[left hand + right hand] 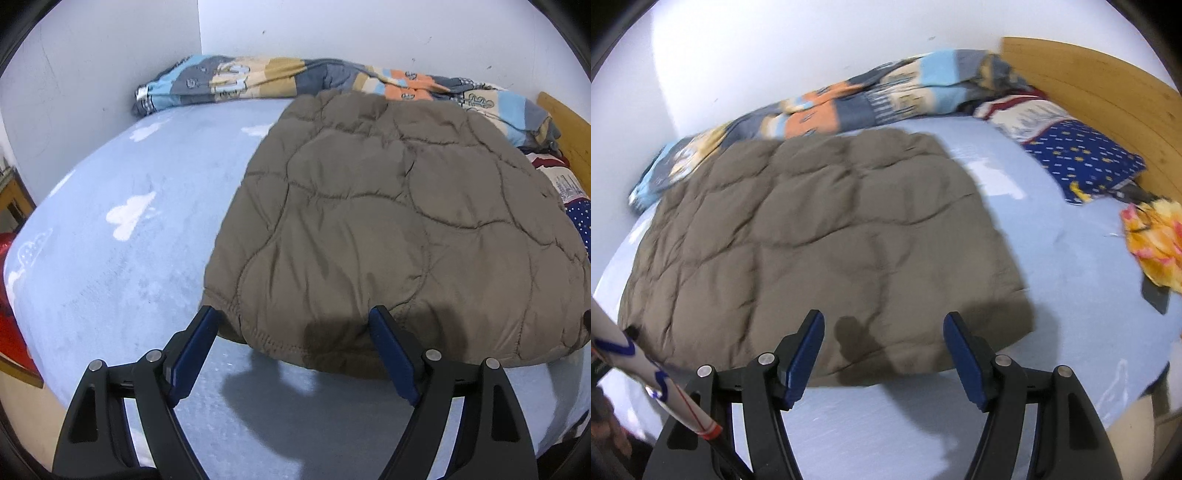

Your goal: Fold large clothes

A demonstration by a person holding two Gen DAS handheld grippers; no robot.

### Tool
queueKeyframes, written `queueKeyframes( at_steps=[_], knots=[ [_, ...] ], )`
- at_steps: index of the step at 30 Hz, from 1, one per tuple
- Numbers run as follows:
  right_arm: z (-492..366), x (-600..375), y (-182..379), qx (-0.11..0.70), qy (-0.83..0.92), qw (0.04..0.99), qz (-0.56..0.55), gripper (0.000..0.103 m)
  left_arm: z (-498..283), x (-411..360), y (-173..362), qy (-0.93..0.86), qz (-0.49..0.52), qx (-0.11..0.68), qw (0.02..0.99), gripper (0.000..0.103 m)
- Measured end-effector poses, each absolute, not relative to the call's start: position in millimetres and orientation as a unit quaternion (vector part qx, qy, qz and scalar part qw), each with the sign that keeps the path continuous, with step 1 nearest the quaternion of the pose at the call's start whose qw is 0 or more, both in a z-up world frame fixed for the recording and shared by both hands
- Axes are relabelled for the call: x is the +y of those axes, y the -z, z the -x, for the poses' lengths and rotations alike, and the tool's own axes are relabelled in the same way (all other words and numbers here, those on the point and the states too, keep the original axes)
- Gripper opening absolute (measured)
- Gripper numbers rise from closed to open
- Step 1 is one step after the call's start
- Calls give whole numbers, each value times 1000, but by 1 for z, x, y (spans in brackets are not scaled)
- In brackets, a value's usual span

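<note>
Both of my tools, left tool (291,317) and right tool (884,323), hang released and empty just short of the near hem of the brown quilted coat (399,221), which lies flat on the bed (122,236) stretching away from me toward the wall.

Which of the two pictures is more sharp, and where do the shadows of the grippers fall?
Left wrist view: sharp; the left gripper casts its shadow on the brown quilted jacket hem and the light blue sheet. Right wrist view: motion-blurred, especially the jacket and patterned blanket; the right gripper shadows the jacket's near edge. Both bend straight lines, fisheye.
</note>
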State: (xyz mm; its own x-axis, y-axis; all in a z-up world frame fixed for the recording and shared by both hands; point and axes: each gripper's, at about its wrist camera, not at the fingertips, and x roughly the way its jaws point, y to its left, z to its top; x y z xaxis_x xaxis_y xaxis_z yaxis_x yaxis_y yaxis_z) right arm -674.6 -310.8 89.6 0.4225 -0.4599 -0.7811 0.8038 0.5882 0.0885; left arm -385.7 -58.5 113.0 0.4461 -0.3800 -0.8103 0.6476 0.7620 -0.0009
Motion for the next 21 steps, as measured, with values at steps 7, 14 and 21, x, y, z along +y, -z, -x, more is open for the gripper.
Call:
queueKeyframes(
  at_steps=[7,14,21],
  knots=[
    [662,-319,-69,395,374,801,-249,72,389,-60,-116,309,-165,421,837,83],
    [683,-280,-132,335,392,825,-233,74,438,-33,-180,353,-125,344,861,83],
    [706,-218,-226,273,414,850,-177,89,495,5,-267,384,-98,259,881,92]
  ],
)
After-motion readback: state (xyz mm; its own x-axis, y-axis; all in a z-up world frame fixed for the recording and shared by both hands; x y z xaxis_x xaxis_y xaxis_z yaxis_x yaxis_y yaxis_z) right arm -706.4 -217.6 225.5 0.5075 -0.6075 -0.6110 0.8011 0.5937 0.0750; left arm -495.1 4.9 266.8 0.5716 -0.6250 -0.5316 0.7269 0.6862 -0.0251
